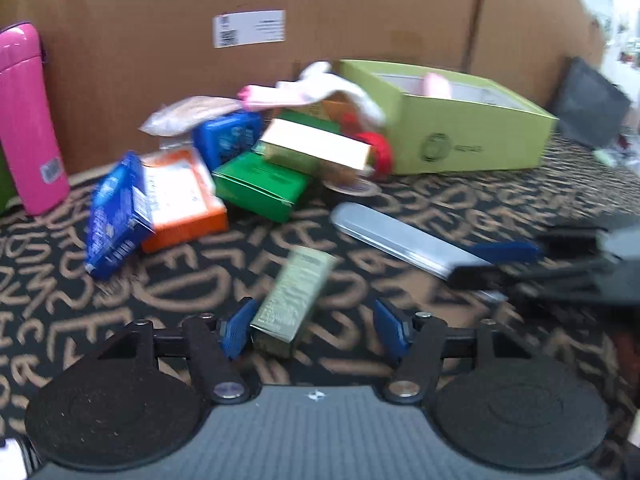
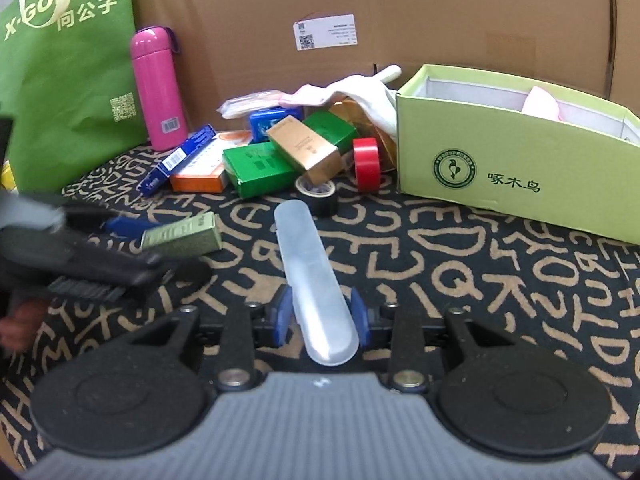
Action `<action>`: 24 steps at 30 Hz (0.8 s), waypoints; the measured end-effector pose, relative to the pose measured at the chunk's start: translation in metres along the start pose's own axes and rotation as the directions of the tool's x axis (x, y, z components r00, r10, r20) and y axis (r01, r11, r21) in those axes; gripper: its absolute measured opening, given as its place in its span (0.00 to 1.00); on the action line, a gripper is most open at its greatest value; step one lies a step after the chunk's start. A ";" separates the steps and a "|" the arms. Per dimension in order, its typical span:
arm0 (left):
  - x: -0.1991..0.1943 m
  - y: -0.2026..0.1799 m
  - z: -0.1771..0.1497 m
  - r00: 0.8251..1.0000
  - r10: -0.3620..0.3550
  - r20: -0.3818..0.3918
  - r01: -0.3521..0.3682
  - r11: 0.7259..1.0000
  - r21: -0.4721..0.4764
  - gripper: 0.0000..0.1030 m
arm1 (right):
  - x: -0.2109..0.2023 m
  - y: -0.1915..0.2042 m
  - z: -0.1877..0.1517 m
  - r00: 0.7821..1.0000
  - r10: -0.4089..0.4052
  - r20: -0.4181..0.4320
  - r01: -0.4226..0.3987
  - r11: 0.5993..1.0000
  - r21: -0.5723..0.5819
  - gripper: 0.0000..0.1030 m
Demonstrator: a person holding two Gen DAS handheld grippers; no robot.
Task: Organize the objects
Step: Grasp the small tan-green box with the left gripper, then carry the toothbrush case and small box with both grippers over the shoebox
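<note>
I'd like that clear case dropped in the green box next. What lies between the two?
Nothing visible on the direct line: the right tool grips the clear case, and only bare carpet separates it from the green box.

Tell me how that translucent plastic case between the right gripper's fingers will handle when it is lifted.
The translucent case looks rigid, so it should hold its shape. Its rounded, smooth sides may slip between the right gripper pads. It is gripped near one end, so the long free end may droop or pivot.
</note>
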State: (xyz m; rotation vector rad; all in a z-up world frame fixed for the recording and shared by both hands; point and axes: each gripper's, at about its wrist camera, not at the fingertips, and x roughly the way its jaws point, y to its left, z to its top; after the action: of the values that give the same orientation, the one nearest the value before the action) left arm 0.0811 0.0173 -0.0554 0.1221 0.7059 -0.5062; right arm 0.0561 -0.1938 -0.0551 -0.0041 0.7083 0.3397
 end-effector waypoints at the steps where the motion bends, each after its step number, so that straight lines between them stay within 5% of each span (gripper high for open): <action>1: -0.002 -0.003 -0.001 1.000 0.000 0.006 0.000 1.000 0.007 0.65 | 0.000 0.000 0.000 1.000 0.001 0.000 -0.001 1.000 -0.002 0.30; 7: 0.010 -0.001 0.016 0.997 0.075 0.023 -0.074 0.997 -0.023 0.66 | 0.006 0.002 0.005 1.000 0.007 -0.003 -0.008 1.000 -0.031 0.32; 9: 0.017 0.000 0.019 0.998 0.064 -0.005 -0.064 0.997 -0.041 0.35 | 0.011 0.005 0.009 1.000 0.010 -0.014 -0.010 0.998 -0.060 0.32; 12: 0.017 -0.003 0.015 0.996 0.087 -0.009 -0.088 0.995 -0.046 0.39 | 0.018 0.011 0.013 1.000 0.011 -0.028 -0.015 0.993 -0.116 0.36; 14: 0.016 -0.006 0.013 0.993 0.118 -0.007 -0.118 0.992 -0.044 0.56 | 0.021 0.014 0.014 0.999 0.003 -0.034 -0.008 0.989 -0.147 0.36; 17: 0.017 -0.011 0.010 0.987 0.159 -0.003 -0.159 0.986 -0.039 0.55 | 0.022 0.015 0.014 0.999 0.007 -0.035 -0.012 0.988 -0.154 0.35; 21: 0.015 -0.019 0.012 0.984 0.179 -0.015 -0.180 0.983 -0.043 0.23 | 0.017 0.013 0.011 1.000 0.008 -0.026 -0.011 0.991 -0.133 0.27; 24: 0.013 -0.026 0.013 0.977 0.212 -0.029 -0.213 0.976 -0.053 0.23 | 0.011 0.010 0.010 0.999 0.022 -0.023 -0.025 0.994 -0.110 0.26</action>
State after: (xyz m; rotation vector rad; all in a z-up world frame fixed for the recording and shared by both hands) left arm 0.0844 -0.0137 -0.0523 0.1498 0.7201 -0.2803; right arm 0.0668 -0.1795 -0.0531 -0.1042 0.7105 0.4013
